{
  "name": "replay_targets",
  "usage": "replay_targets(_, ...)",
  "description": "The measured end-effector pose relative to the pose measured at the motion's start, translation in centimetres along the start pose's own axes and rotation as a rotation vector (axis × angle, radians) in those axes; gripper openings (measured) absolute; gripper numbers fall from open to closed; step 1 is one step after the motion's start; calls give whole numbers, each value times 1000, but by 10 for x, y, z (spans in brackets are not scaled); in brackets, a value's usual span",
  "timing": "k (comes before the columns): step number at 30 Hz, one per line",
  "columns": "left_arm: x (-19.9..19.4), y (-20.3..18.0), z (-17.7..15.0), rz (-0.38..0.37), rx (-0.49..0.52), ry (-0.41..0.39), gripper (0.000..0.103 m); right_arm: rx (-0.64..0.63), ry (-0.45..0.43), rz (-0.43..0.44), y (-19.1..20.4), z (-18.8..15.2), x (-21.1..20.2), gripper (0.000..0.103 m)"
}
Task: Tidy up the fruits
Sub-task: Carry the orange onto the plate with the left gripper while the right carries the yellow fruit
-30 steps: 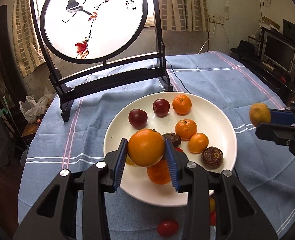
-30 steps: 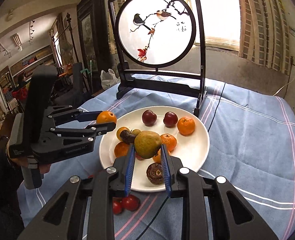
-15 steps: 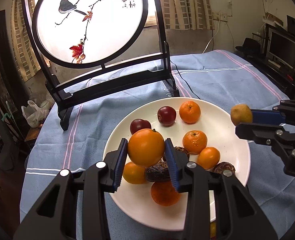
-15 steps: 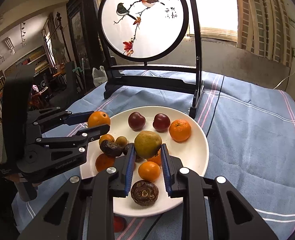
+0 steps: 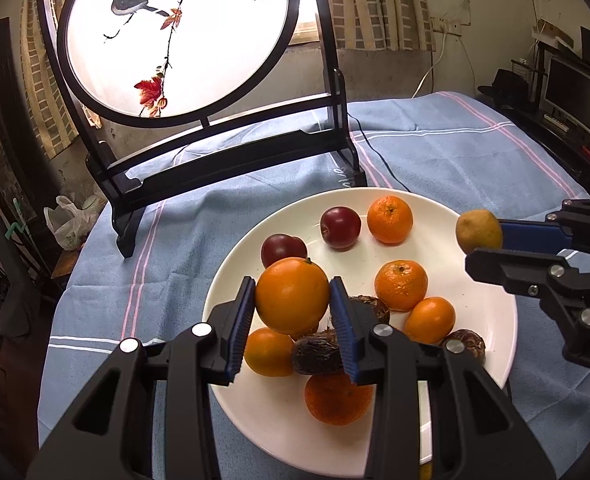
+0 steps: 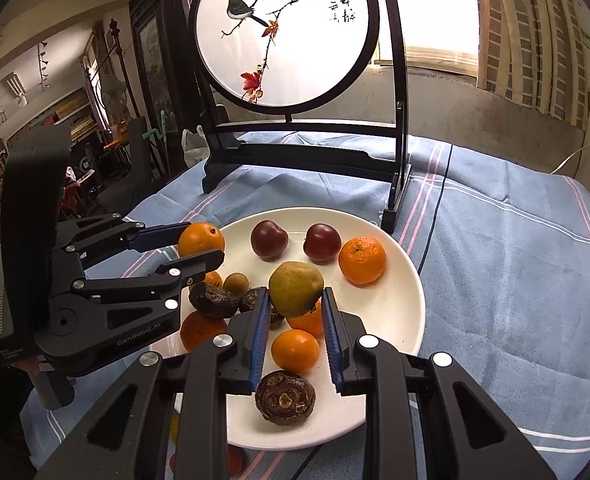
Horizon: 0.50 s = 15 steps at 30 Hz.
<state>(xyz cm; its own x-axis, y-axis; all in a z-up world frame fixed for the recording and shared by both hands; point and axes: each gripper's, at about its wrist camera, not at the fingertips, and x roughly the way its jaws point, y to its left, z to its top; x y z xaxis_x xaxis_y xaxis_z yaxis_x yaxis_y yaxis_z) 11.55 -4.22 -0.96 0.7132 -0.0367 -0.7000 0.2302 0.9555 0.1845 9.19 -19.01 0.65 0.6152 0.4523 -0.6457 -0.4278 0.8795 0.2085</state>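
Blue striped cloth (image 6: 515, 280) covers the table, and behind the white plate (image 6: 395, 300) stands a round painted screen (image 6: 287, 32) of birds on a branch, lit from the window. At the plate's left edge the left gripper (image 6: 205, 248) hangs over the rim with its jaws clamped on a large orange (image 5: 293, 294), which is held clear above the fruit lying there. On the plate sit two dark red plums (image 6: 270, 239), several small tangerines (image 6: 362, 260) and a few wrinkled brown fruits (image 6: 285, 397). Over the plate's middle the right gripper (image 6: 295, 292) has its blue pads pressed on a yellow-green pear (image 6: 295, 288), held off the plate's surface.
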Motion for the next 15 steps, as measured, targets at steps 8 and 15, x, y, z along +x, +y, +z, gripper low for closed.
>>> replay_targets(8,17,7,7,-29,-37,41,37,9,30,-18,-4,6,20,26)
replay_targets(15,13,15,9,-17,-81,15,62,40,10,-39,-11,8,20,56)
